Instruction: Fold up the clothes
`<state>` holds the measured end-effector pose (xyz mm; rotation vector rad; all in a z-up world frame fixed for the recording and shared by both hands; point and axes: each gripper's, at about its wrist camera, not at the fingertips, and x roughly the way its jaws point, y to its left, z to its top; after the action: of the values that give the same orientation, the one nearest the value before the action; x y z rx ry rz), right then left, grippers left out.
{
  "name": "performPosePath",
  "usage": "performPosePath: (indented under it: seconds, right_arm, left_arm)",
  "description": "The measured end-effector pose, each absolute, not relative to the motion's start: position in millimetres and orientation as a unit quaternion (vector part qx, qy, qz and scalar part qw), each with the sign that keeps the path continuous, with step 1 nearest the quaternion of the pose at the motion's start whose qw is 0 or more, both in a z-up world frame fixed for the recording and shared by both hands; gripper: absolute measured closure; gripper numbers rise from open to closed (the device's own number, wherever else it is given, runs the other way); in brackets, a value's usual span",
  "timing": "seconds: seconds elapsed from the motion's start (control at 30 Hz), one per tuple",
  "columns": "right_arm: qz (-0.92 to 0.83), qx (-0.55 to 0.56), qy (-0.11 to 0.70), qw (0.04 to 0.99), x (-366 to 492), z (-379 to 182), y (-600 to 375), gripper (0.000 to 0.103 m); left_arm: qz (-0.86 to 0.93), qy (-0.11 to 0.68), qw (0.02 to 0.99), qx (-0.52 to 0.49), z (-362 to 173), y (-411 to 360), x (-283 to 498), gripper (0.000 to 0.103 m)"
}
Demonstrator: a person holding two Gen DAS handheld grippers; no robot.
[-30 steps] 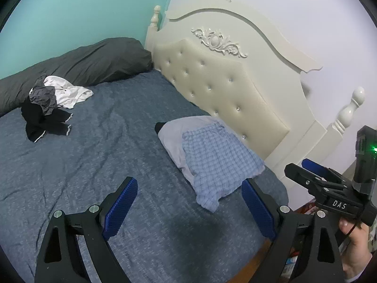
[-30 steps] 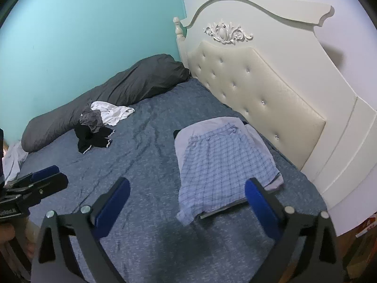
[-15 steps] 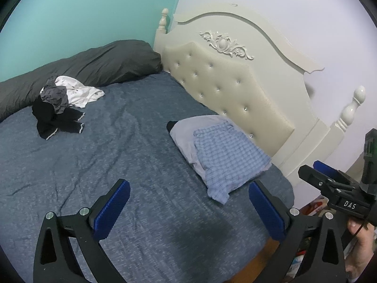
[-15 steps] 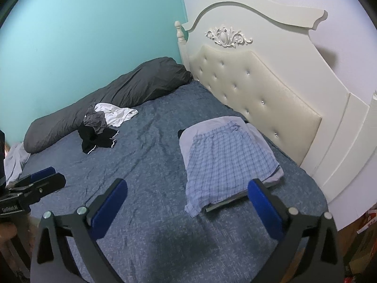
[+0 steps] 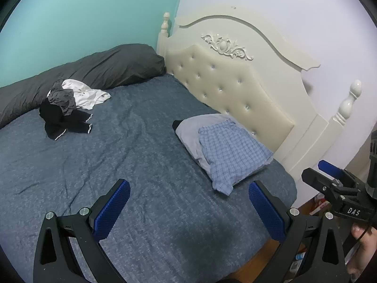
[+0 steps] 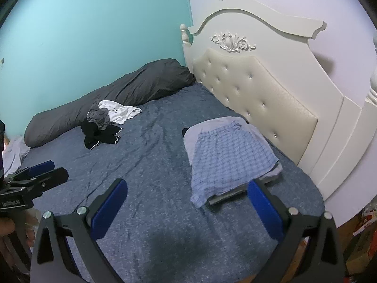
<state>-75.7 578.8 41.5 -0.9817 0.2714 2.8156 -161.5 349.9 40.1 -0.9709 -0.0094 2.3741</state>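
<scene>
Both views have pulled back; the left gripper (image 5: 188,208) and right gripper (image 6: 186,206) gape empty. The checked shorts (image 6: 228,155) lie folded ahead-right, and the crumpled pile (image 5: 66,108) far ahead-left remains unfolded.

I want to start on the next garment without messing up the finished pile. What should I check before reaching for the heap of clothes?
1. Left gripper open, holding nothing: ok.
2. Right gripper open, holding nothing: ok.
3. Plaid shorts folded on the stack by the headboard: ok.
4. Unfolded heap in view, apart from the stack: ok.
5. Bedspread between the grippers and heap clear: ok.
6. Which garment tops the heap: cannot tell.
</scene>
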Motion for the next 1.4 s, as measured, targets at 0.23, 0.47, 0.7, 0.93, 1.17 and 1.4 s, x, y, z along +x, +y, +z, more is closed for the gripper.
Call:
performPosePath:
  seconds: [0.23,0.47,0.7,0.93,1.17,1.4]
  right_arm:
    - [0.94,-0.319,0.088,0.076,-60.3,44.3,563.9,0.0]
    - [0.941,-0.316,0.088,0.08,-47.8,46.7,554.9,0.0]
    - [0.943,-0.314,0.081,0.079,-31.7,48.5,542.5,0.0]
    - [0.944,-0.311,0.081,0.075,-18.3,48.3,531.3,0.0]
    - [0.944,-0.312,0.079,0.067,-9.6,45.5,520.0,0.0]
    - [0.946,-0.309,0.081,0.061,-1.9,45.0,507.5,0.0]
  left_arm:
    - [0.89,-0.002,0.288,-0.354,44.5,341.1,-145.7,0.0]
    - [0.89,-0.002,0.292,-0.349,48.2,330.5,-130.3,0.0]
    - [0.895,0.004,0.288,-0.34,51.4,317.5,-115.8,0.0]
    - [0.899,0.006,0.284,-0.335,52.5,307.3,-103.6,0.0]
    - [0.901,0.008,0.279,-0.331,53.3,297.5,-91.0,0.0]
    - [0.906,0.008,0.271,-0.326,53.4,284.3,-79.2,0.0]
